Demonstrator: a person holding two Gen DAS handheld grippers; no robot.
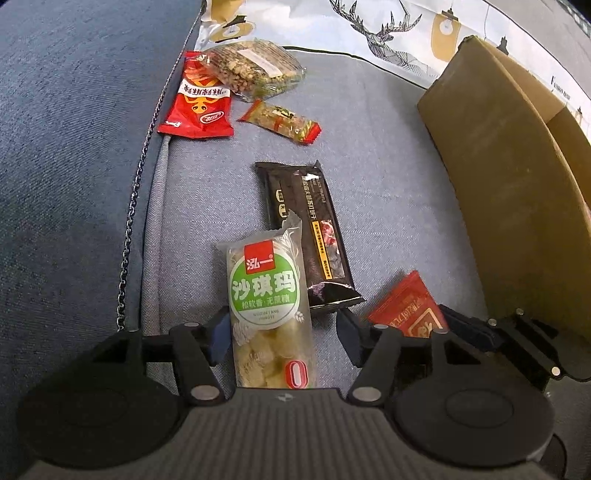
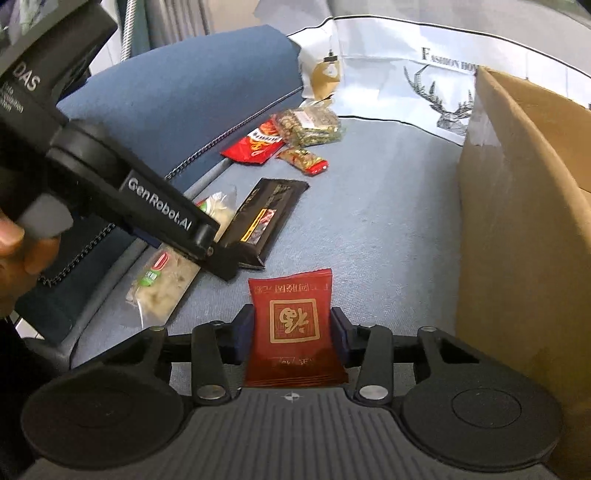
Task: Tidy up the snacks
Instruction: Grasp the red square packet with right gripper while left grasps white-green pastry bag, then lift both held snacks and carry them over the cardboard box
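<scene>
My left gripper (image 1: 282, 332) is open around a clear sachima packet with a green round label (image 1: 271, 314); a gap shows on the right side of the packet. The packet lies on the grey-blue sofa seat (image 1: 388, 184) and also shows in the right wrist view (image 2: 162, 280). My right gripper (image 2: 291, 330) is shut on a dark red square packet with a gold seal (image 2: 293, 328), which also shows in the left wrist view (image 1: 410, 310). A black biscuit packet (image 1: 308, 236) lies just beyond the sachima packet.
A cardboard box (image 1: 509, 206) stands open at the right (image 2: 524, 229). At the far left of the seat lie a red snack bag (image 1: 197, 107), a clear nut bar pack (image 1: 255, 70) and a small nut candy bar (image 1: 280, 120). A deer-print cloth (image 1: 388, 29) lies behind.
</scene>
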